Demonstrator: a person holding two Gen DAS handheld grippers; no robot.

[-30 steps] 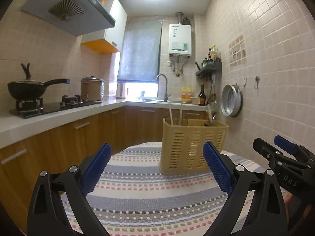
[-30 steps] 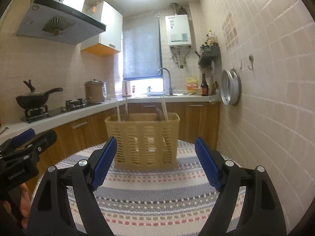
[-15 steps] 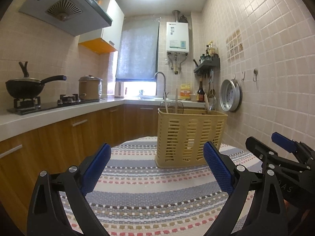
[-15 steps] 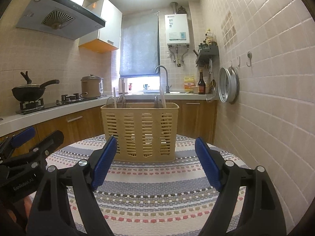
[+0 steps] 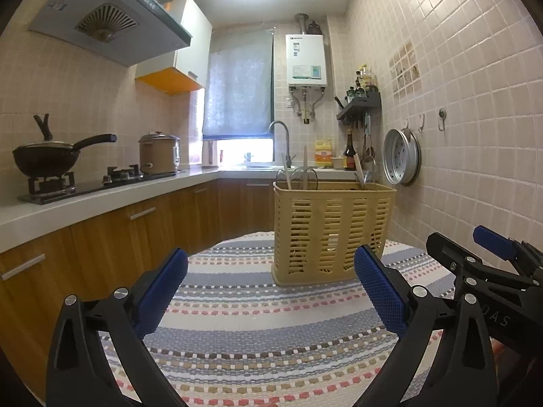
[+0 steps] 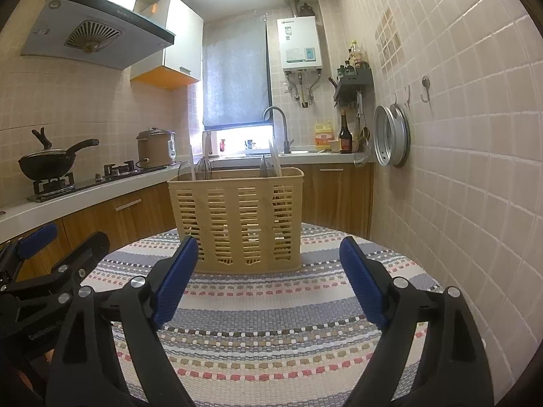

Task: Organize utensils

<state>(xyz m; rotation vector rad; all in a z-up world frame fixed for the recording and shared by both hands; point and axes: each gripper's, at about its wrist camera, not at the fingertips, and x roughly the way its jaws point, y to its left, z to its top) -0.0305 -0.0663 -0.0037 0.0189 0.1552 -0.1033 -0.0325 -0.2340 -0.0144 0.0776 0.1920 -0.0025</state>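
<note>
A beige slotted utensil basket (image 5: pixel 334 230) stands upright on a round table with a striped cloth (image 5: pixel 254 305). Several utensil handles and a wire whisk (image 5: pixel 303 178) stick out of its top. My left gripper (image 5: pixel 270 256) is open and empty, short of the basket and a little to its left. My right gripper (image 6: pixel 268 245) faces the basket (image 6: pixel 237 217) head-on; its jaws are opening and nothing is between them. Each gripper shows at the edge of the other's view: the right gripper (image 5: pixel 492 247) and the left gripper (image 6: pixel 37 237).
A tiled wall (image 6: pixel 475 169) runs close along the table's right side, with a hanging metal steamer tray (image 6: pixel 392 137). A counter on the left carries a wok (image 5: pixel 47 159) on the hob and a rice cooker (image 5: pixel 159 152). Sink and tap (image 5: pixel 281 135) stand at the back.
Both views now look at the basket nearly level, where a second ago its rim showed from above. The basket stands as it did. Both grippers stay empty.
</note>
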